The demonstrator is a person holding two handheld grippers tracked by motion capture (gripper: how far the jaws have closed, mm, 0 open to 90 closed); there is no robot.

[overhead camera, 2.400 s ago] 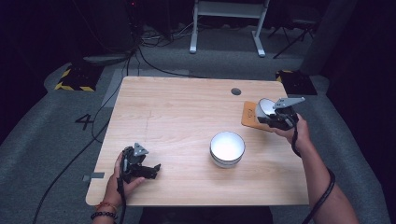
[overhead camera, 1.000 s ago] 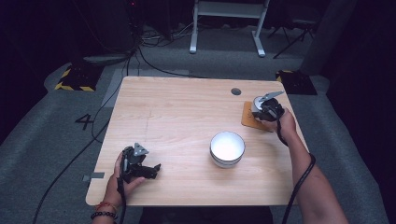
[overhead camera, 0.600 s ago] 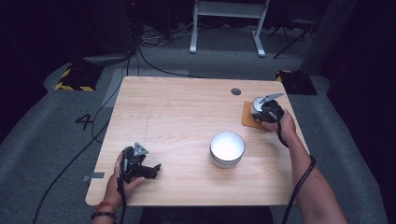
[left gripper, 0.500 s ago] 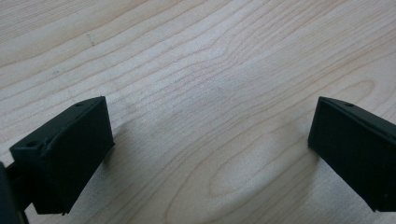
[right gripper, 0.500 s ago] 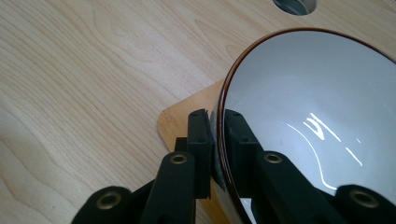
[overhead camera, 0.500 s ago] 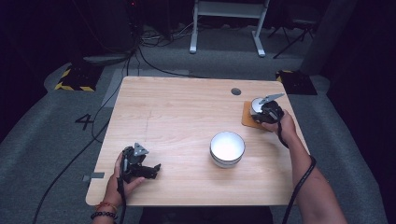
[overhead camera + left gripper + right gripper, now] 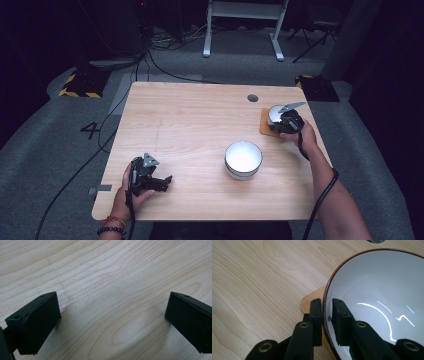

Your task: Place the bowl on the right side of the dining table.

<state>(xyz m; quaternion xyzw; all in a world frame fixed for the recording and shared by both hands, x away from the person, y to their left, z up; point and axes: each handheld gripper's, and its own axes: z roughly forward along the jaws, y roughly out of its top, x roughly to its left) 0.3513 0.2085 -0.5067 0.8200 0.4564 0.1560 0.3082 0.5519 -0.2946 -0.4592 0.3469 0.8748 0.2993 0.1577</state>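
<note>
A small white bowl with a brown rim (image 7: pixel 374 302) sits on a wooden coaster (image 7: pixel 310 300) at the table's right edge (image 7: pixel 274 113). My right gripper (image 7: pixel 327 308) straddles the bowl's near rim, one pad outside and one inside. Its jaws have just eased open a hair with the rim still pinched between them. From above, that right gripper (image 7: pixel 281 120) covers most of the small bowl. My left gripper (image 7: pixel 162 182) rests low at the table's near left, and its jaws (image 7: pixel 112 320) stand wide open over bare wood.
A larger white bowl (image 7: pixel 243 159) stands in the middle right of the wooden table (image 7: pixel 190 120). A round cable hole (image 7: pixel 252 98) lies beyond the coaster. Cables and a stand's feet are on the floor behind.
Since the oldest frame my right hand has shifted a little left and away, onto the small bowl. Over the last second nothing visibly moves, and the left hand stays put.
</note>
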